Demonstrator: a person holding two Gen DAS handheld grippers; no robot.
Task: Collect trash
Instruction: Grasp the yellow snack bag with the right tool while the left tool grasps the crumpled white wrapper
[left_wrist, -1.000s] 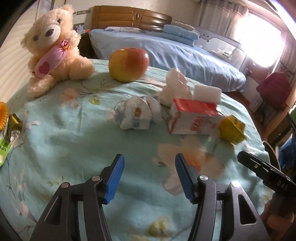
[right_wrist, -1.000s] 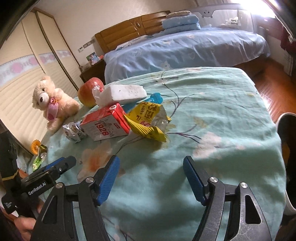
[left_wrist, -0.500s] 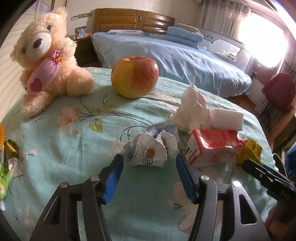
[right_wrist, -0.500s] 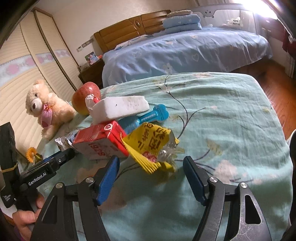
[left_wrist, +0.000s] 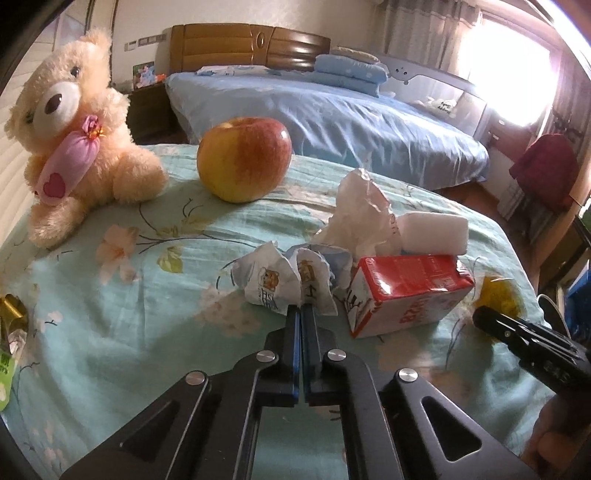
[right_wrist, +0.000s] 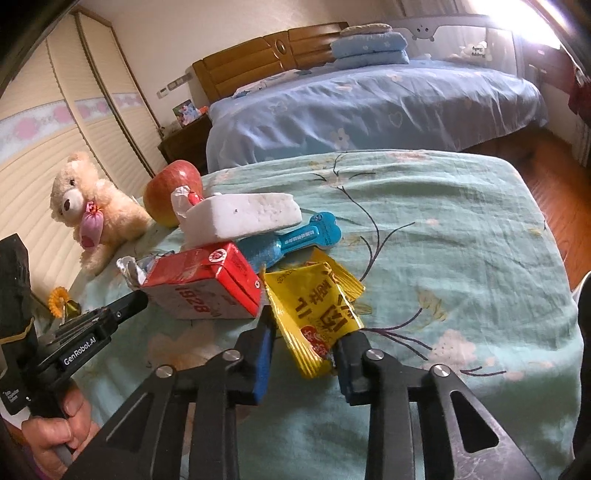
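A table draped in a pale green floral cloth (left_wrist: 110, 314) stands before a bed with blue bedding (left_wrist: 332, 122). At the cloth's far left sits a cream teddy bear (left_wrist: 74, 147) with a pink pouch at its neck; a red-and-yellow apple (left_wrist: 243, 158) rests just beside it, apart from the litter.

The trash lies in one loose cluster near the cloth's middle. A red-and-white carton (right_wrist: 207, 288), printed with numerals, lies on its side. A white foam block (right_wrist: 243, 218) rests tilted above it, over a blue bone-shaped packet (right_wrist: 295, 240). A bunched white tissue (left_wrist: 362, 210) rises behind the carton, between it and the apple. The carton crowds both picking points, lying between the two grippers and touching the wrappers on either side.

The left gripper (left_wrist: 301, 314) has its blue pads brought fully together, pinching the near edge of a crumpled white printed wrapper (left_wrist: 284, 284) that rests on the cloth just left of the carton.

The right gripper (right_wrist: 304, 341) is clamped on the lower end of a creased yellow snack wrapper (right_wrist: 317, 306) with red and black print, which lies against the carton's right end. A hand (right_wrist: 59, 428) grips the left tool's handle.
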